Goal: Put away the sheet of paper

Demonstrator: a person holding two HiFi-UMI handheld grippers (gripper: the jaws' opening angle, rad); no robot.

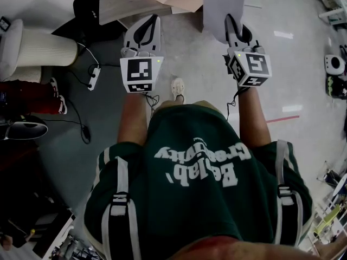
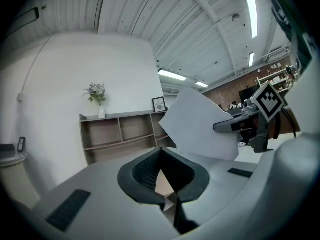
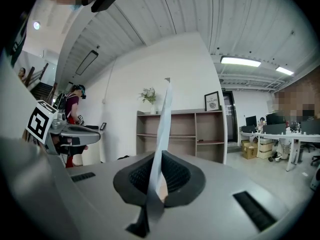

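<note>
Holding the sheet of paper [image 1: 221, 4] in my right gripper [image 1: 234, 26] — the jaws are pinched tight on its lower edge, and the right gripper view shows it rising edge-on from between the pads. My left gripper [image 1: 149, 26] sits level beside it, well apart from the paper, jaws closed on each other with nothing between them. Ahead, an open shelf unit [image 3: 180, 134] stands against the white wall — a vase of flowers [image 3: 149, 96] on top
</note>
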